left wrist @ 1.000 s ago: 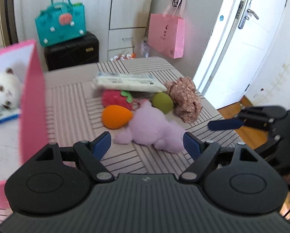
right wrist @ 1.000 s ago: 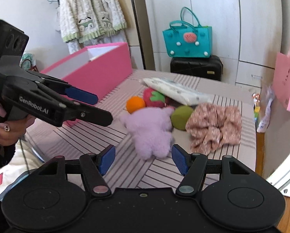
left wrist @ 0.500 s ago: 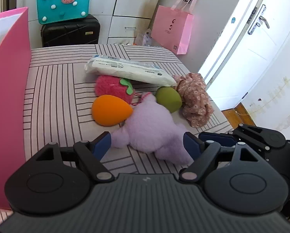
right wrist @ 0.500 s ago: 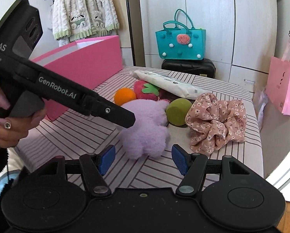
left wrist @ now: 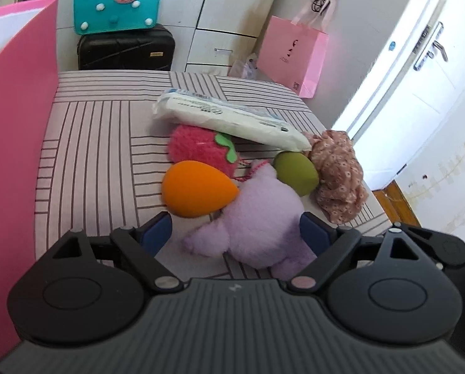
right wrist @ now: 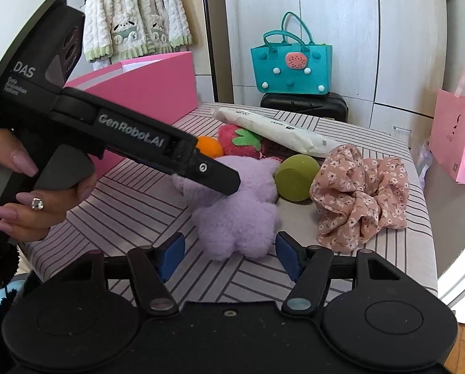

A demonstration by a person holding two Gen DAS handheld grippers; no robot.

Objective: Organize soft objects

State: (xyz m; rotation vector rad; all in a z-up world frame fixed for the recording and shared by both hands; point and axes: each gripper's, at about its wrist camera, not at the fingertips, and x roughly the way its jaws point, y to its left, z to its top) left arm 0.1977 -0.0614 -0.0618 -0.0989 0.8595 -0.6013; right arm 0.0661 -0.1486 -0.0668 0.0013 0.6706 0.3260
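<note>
Jaws of left gripper point(left wrist: 235, 233) opening around purple plush toy point(left wrist: 257, 218), pads not touching, right gripper point(right wrist: 229, 254) spread just short of it, striped tabletop point(left wrist: 101, 143).

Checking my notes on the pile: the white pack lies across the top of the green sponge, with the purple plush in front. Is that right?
Not quite. The white pack lies across the red strawberry plush, not the green sponge, which sits just off the pack's end. The left wrist view shows it. The purple plush is indeed in front.
</note>
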